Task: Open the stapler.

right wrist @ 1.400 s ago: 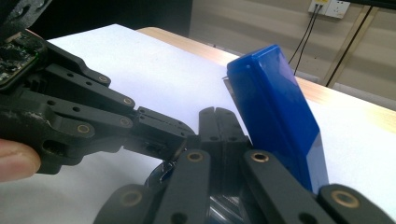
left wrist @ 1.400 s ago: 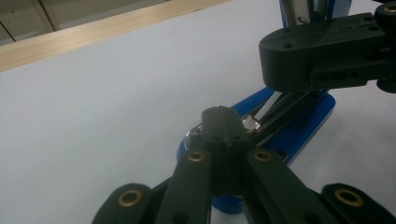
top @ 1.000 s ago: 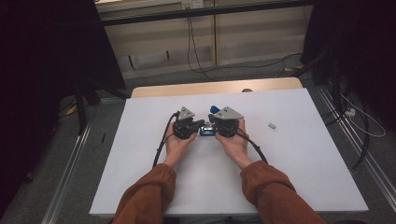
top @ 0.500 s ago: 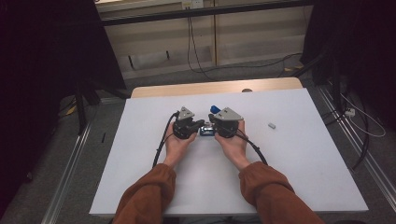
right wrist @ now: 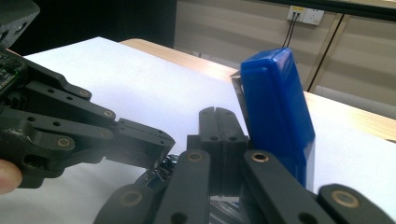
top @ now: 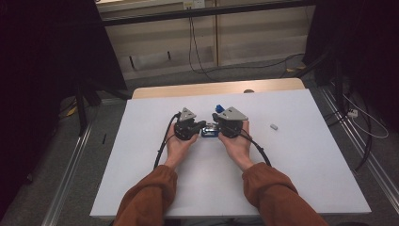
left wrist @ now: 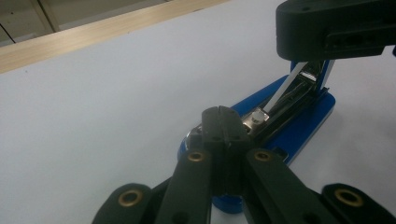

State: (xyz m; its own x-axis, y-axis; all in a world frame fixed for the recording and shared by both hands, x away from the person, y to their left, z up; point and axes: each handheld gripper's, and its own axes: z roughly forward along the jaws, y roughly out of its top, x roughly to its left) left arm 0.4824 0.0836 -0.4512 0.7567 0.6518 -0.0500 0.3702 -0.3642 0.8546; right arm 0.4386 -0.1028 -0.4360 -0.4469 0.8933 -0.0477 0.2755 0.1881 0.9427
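Note:
A blue stapler lies open on the white table between my two grippers. Its blue top cover stands tilted up, and its metal staple rail is bared above the blue base. My left gripper is shut, its joined tips resting at the metal front end of the stapler. My right gripper is shut too, its tips just left of the raised cover, with nothing between them. The left gripper also shows in the right gripper view, the right gripper in the left gripper view.
A small pale grey piece lies on the table to the right of the hands. A wooden strip runs along the table's far edge. Cables trail from both grippers toward the person. Dark stands and floor cables surround the table.

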